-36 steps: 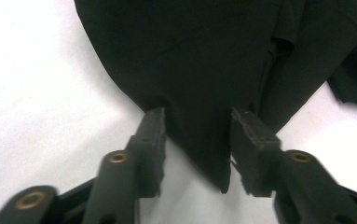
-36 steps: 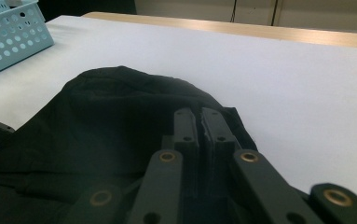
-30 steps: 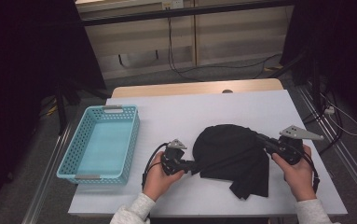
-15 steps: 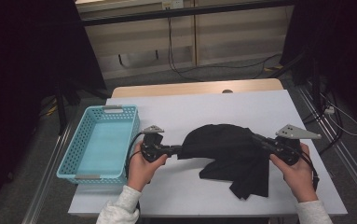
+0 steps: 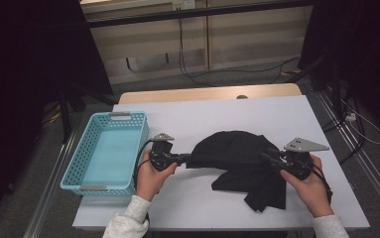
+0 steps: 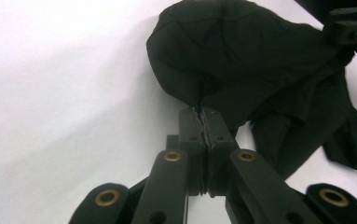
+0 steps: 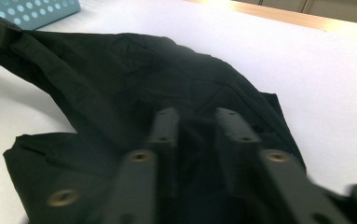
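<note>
A black cloth (image 5: pixel 237 151) lies crumpled on the white table (image 5: pixel 227 114), drawn out between my two grippers. My left gripper (image 5: pixel 190 158) is shut on the cloth's left edge; in the left gripper view its jaws (image 6: pixel 200 112) pinch a fold of the cloth (image 6: pixel 241 51) tightly. My right gripper (image 5: pixel 270 156) sits at the cloth's right side. Its jaws have just been opening. In the right gripper view they (image 7: pixel 195 116) stand apart with the cloth (image 7: pixel 120 70) lying loose between and under them.
An empty light-blue plastic basket (image 5: pixel 73 163) stands at the table's left, close to my left hand; its corner (image 7: pixel 41 9) appears in the right gripper view. Bare white table lies beyond the cloth. Cables run over the floor behind the table.
My left gripper has moved left toward the basket with the cloth's edge, stretching the cloth out wider. The right hand has stayed in place.
</note>
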The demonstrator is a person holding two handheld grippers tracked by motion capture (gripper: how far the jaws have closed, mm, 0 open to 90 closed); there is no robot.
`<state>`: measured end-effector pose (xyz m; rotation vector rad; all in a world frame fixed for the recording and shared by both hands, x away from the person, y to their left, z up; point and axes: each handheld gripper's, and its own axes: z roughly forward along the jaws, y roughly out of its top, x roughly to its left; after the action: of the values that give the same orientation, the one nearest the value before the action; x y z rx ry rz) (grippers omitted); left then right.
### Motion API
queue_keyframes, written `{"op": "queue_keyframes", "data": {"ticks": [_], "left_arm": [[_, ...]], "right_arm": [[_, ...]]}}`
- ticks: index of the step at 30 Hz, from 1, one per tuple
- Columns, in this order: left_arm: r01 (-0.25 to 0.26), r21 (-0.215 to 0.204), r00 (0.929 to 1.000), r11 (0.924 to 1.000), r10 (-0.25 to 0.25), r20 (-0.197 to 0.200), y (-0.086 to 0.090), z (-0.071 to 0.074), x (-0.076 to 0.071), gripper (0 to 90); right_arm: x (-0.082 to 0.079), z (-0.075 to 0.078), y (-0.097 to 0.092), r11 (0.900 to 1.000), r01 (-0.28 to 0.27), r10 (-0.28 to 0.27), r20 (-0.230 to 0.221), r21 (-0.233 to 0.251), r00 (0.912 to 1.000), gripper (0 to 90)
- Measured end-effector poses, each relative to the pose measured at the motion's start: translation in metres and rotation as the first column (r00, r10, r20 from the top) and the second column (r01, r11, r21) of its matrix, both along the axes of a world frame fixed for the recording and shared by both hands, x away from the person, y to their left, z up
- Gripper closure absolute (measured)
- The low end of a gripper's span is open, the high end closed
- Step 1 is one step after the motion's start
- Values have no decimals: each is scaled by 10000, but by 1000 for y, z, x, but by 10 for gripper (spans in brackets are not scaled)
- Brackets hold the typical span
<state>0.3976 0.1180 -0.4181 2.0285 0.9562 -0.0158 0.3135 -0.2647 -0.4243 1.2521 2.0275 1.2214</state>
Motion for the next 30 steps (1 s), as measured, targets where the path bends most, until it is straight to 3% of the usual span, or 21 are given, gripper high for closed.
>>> {"op": "queue_keyframes", "data": {"ticks": [4, 9, 14, 16, 18, 20, 24, 27, 30], "left_arm": [[-101, 91, 9999, 9999, 102, -94, 1, -3, 4, 882], [-253, 189, 9996, 9995, 255, -106, 2, -6, 6, 883], [-413, 251, 9989, 9988, 418, -194, 7, -8, 10, 884], [-541, 303, 9984, 9981, 546, -174, 9, -7, 11, 885], [-619, 247, 9979, 9978, 623, -166, 10, -6, 11, 885], [-617, 264, 9980, 9977, 621, -120, 11, -5, 12, 885], [-650, 239, 9976, 9976, 655, -218, 11, -7, 13, 885], [-517, 425, 9982, 9978, 529, -276, 7, -11, 12, 885], [-491, 436, 9984, 9978, 502, -253, 6, -12, 11, 886]], "right_arm": [[-2, -2, 6, 9998, -95, 94, -22, -154, 10000, 480], [-6, -4, 13, 9985, -467, 464, -91, -299, 9989, 345], [-11, -6, 11, 9965, -524, 521, -68, -651, 9986, 315], [-12, -7, 9, 9933, -502, 484, -196, -1040, 9986, 302], [-13, -11, 8, 9870, -370, 323, -323, -1564, 9990, 330], [-13, -16, 6, 9843, -375, 281, -564, -1723, 9980, 376], [-13, -19, 1, 9858, -305, 186, -735, -1650, 9971, 659], [-12, -21, -4, 9860, -288, 107, -1097, -1643, 9939, 773], [-13, -17, -8, 9906, -61, -70, -950, -1368, 9955, 847]]}}
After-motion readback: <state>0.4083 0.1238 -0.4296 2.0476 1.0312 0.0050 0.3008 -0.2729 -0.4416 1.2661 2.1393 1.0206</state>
